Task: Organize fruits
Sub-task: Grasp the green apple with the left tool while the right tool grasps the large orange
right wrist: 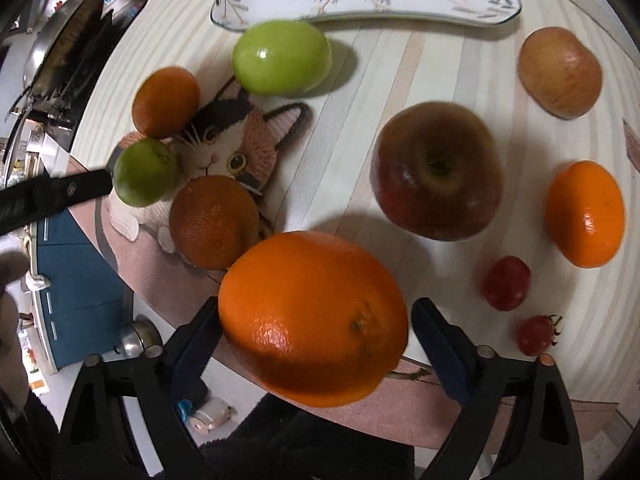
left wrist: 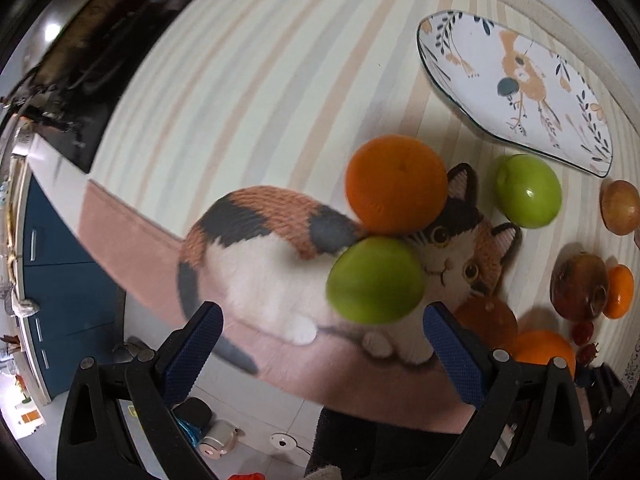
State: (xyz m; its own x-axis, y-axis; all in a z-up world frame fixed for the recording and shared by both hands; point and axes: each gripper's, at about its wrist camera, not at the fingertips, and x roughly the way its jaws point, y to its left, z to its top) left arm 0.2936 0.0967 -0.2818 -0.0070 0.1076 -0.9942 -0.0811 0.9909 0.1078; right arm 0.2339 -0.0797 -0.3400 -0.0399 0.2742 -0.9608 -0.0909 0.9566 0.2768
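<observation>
The large glossy orange [right wrist: 314, 318] at the near table edge sits between the wide-spread jaws of the right gripper [right wrist: 316, 336]; it should be centred and the closure eased, since round skin slips, then carried to the bird-patterned glass plate [right wrist: 400, 8] at the far side. The left gripper [left wrist: 322, 340] is held low, jaws apart and empty, just short of the small green fruit [left wrist: 376, 280] on the cat-printed mat [left wrist: 260, 272].

A calico cat in orange, black and white [left wrist: 276, 248] is printed on the pale pastel-striped tablecloth [left wrist: 240, 100]. A white plate [left wrist: 516, 88] is painted with an orange bird and blue-grey leaves. Green [right wrist: 282, 56], orange [right wrist: 312, 316] and dark red [right wrist: 436, 170] fruits are scattered around.
</observation>
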